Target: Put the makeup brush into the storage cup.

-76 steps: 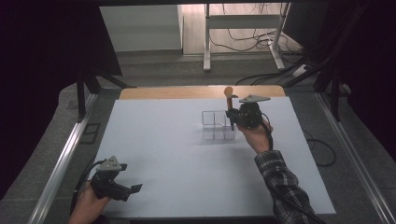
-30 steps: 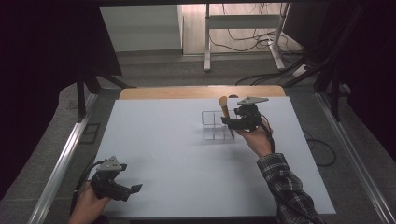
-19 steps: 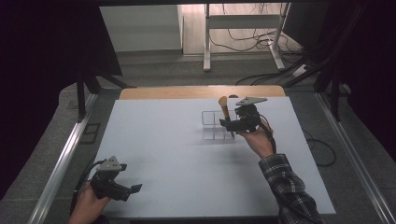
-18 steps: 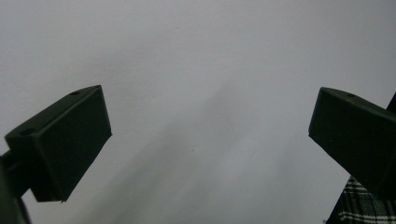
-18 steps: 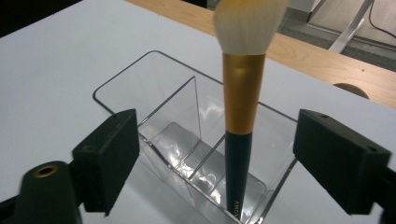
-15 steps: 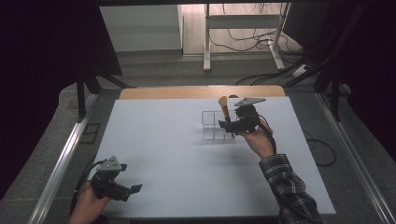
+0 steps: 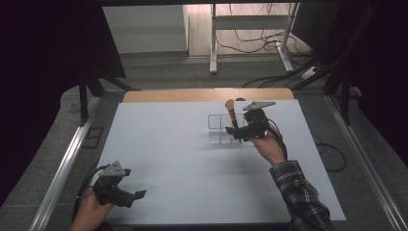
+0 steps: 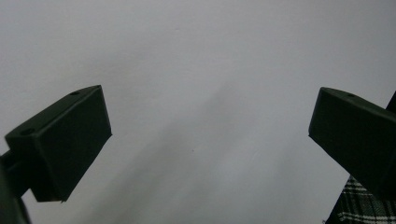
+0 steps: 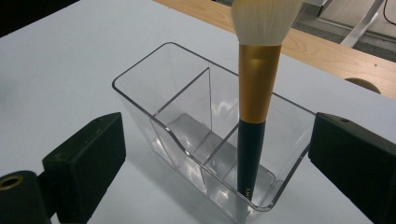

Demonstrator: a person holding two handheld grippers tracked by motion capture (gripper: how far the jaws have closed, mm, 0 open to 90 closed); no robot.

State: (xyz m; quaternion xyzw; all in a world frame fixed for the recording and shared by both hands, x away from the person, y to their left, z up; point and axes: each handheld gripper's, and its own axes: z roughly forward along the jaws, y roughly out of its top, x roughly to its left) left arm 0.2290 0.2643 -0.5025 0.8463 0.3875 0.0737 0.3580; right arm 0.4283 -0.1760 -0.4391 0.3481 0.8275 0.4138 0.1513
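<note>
Nearest the person, the left tool point(image 7: 137, 195) rests low at the front left of the white tabletop point(image 7: 183, 163), jaws wide apart with nothing but bare surface between them; it has not moved over the last seconds.

Farther out on the right, the right tool point(image 7: 236, 134) sits just beside the clear organizer point(image 9: 187, 126). Its jaws have just been opening and now stand wide, one on either side of the box, with no pad pressing on anything. A moment ago the brush point(image 9: 254, 93) was carried above the organizer in that tool; now it stands on its own in the end compartment, handle down, bristles up, leaning slightly against the wall. So the brush has been let go and, by the look of it, the placing step is done: what remains is likely to draw the right tool back without knocking the handle or the light plastic box.

Beyond lies the wooden edge point(image 7: 202, 95) of the tabletop.
</note>
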